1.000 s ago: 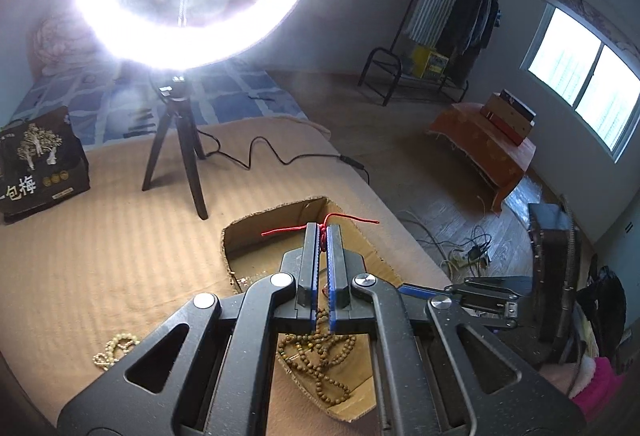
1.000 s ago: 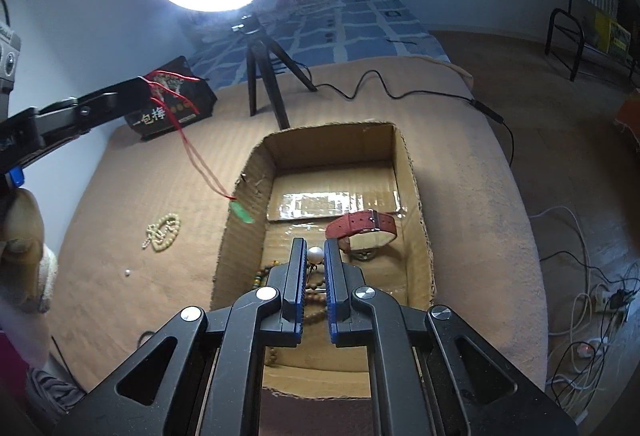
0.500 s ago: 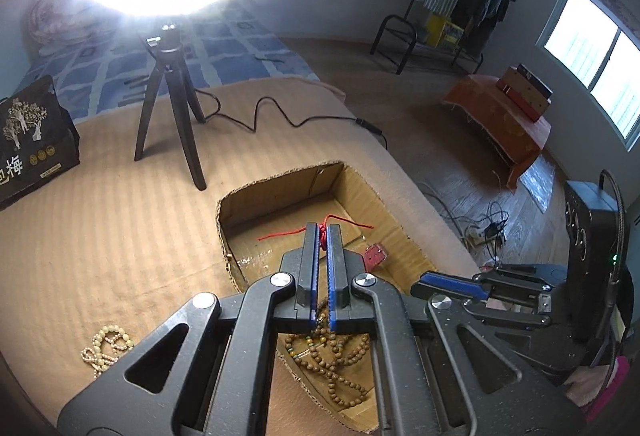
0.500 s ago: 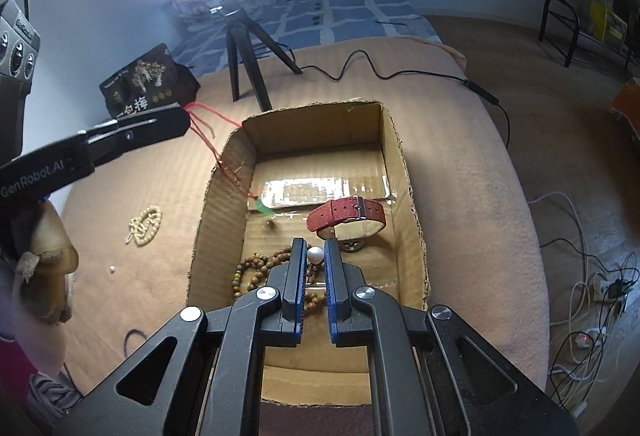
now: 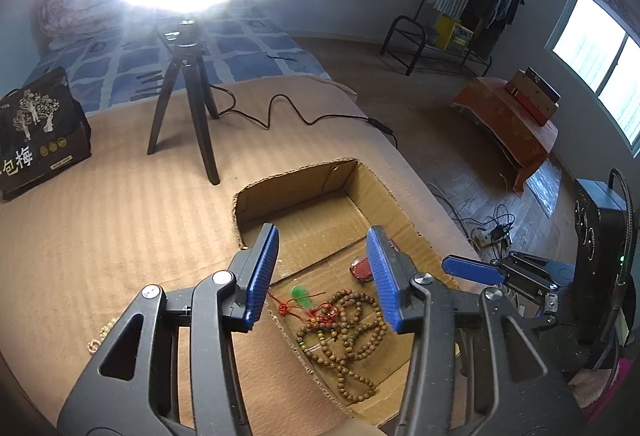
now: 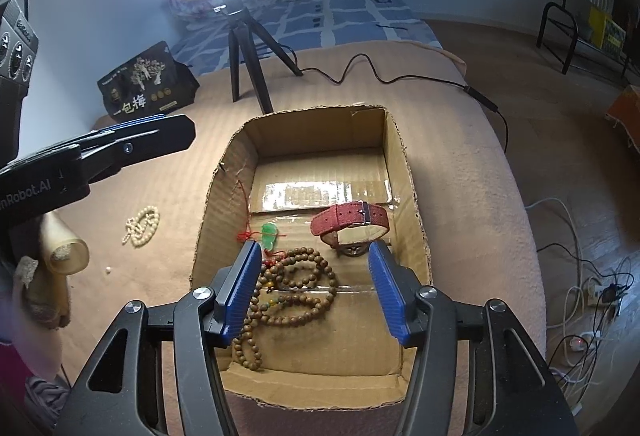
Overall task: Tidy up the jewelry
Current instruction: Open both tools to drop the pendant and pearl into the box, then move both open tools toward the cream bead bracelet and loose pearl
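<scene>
Left tool: blue pads spread wide apart, nothing between them, poised over the near-left part of the cardboard box. Right tool: pads likewise wide apart, empty, above the box's near half. Cardboard box: open-topped, set on a tan corduroy-covered surface. Inside, on the box floor: green pendant on red cord, beside the left wall; brown wooden bead strand, heaped at near left, just beside the pendant; red-strapped watch, toward the right wall. Outside the box, on the surface to its left: cream bead strand, well apart from the box. Further back: ring light on black tripod; black printed package.
</scene>
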`<action>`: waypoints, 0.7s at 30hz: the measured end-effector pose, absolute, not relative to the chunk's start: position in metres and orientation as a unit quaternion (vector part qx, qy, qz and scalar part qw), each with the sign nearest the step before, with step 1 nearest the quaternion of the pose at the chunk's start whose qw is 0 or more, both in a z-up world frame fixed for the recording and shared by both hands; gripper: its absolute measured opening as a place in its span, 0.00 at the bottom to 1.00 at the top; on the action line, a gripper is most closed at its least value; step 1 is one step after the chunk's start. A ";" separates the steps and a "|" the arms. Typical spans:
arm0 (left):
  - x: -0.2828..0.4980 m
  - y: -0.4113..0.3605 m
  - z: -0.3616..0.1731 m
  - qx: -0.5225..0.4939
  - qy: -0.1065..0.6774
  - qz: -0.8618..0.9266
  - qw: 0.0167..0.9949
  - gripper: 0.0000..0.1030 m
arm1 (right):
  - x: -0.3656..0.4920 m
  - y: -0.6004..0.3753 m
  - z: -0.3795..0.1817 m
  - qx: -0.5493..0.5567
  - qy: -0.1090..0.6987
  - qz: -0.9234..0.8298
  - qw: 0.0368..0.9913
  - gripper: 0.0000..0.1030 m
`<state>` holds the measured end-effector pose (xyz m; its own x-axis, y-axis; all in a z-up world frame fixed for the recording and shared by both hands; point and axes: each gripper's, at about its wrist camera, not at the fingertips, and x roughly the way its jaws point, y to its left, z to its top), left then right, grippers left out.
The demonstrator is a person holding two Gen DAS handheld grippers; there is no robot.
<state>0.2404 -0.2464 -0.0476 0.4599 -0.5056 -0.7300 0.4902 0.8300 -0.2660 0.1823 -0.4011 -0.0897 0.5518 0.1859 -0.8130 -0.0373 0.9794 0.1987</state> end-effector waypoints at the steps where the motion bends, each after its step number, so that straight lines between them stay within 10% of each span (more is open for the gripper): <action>1: 0.240 -0.245 -0.047 -0.009 0.430 -0.290 0.855 0.45 | 0.182 -0.400 -0.089 0.079 0.468 0.064 0.878 0.53; 21: 0.224 -0.141 -0.022 -0.018 0.407 -0.241 0.881 0.45 | 0.183 -0.363 -0.073 0.068 0.442 0.100 0.889 0.61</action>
